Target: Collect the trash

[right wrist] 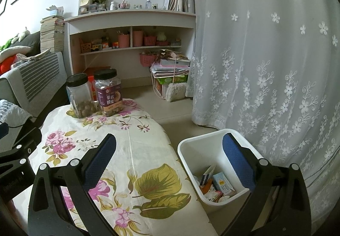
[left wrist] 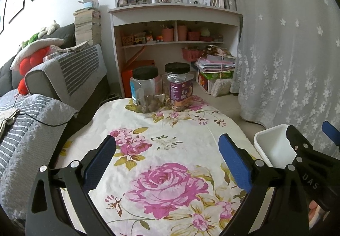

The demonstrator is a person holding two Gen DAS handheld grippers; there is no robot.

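A white trash bin (right wrist: 191, 148) stands on the floor to the right of the table; inside lie a small carton (right wrist: 222, 182), paper scraps and wrappers. Its rim (left wrist: 267, 131) shows at the right of the left wrist view. My left gripper (left wrist: 166, 151) hovers open over the flowered tablecloth (left wrist: 170, 129), nothing between its blue pads. My right gripper (right wrist: 169, 151) is open too, straddling the table's right edge and the bin, its right finger (right wrist: 235, 161) over the bin. The right gripper's black frame (left wrist: 306, 157) shows in the left wrist view beside the bin.
Two black-lidded clear jars (left wrist: 146, 89) (left wrist: 179, 85) stand at the table's far end. A grey sofa (left wrist: 63, 74) with cushions runs along the left. A white bookshelf (left wrist: 174, 29) and stacked boxes (left wrist: 214, 70) are behind; a lace curtain (right wrist: 265, 55) hangs at the right.
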